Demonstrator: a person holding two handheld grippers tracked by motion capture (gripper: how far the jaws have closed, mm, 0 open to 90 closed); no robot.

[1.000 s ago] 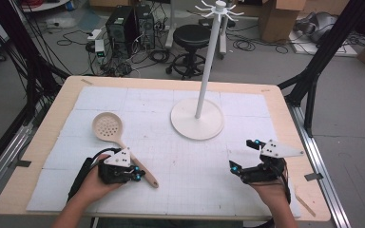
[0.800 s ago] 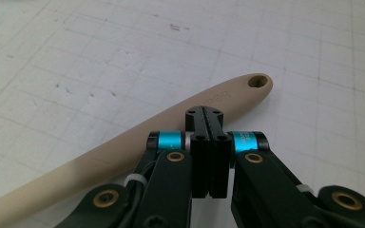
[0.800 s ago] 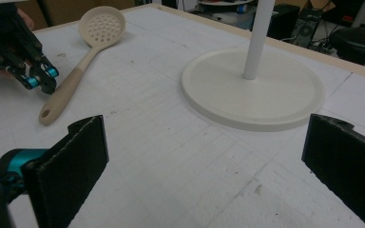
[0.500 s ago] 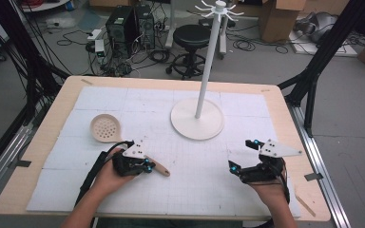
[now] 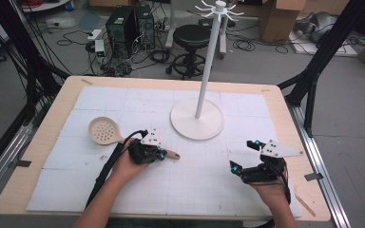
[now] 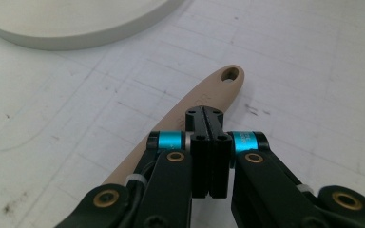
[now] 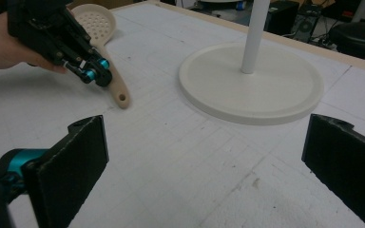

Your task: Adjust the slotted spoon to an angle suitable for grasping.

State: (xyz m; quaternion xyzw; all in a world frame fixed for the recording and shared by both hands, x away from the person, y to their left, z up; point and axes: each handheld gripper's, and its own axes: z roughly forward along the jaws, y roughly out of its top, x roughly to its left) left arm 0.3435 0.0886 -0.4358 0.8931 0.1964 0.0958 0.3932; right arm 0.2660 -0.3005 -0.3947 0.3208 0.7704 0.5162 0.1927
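While the person's left forearm comes in from the bottom of the high view, the beige plastic skimmer spoon with a round perforated bowl (image 5: 103,131) lies flat on the white gridded mat (image 5: 180,185) that covers the pale wooden table (image 5: 62,102). Its bowl sits toward the left side of the mat, and its handle runs rightward and toward the person, ending in a rounded tip with a hanging hole (image 6: 229,74).

Just right of the bowl, the left gripper (image 5: 158,154) is over the handle, held low in the person's left hand (image 5: 126,164). In the left gripper view its two black jaws stand pressed together with no gap between them, and the handle passes beneath them and shows past their tips. Whether the jaws pinch the handle or merely rest closed on top of it, I cannot tell.

Farther right, at the middle of the table, the white hanging stand with a round flat base (image 5: 197,118) rises as a slim pole to a ring of short hooks at the top. The spoon's handle tip is near the base's edge but apart from it.

At the right, the right gripper (image 5: 243,156) is held low above bare mat in the person's right hand (image 5: 271,187), well apart from the spoon. The right gripper view shows its jaws spread wide with nothing between them.
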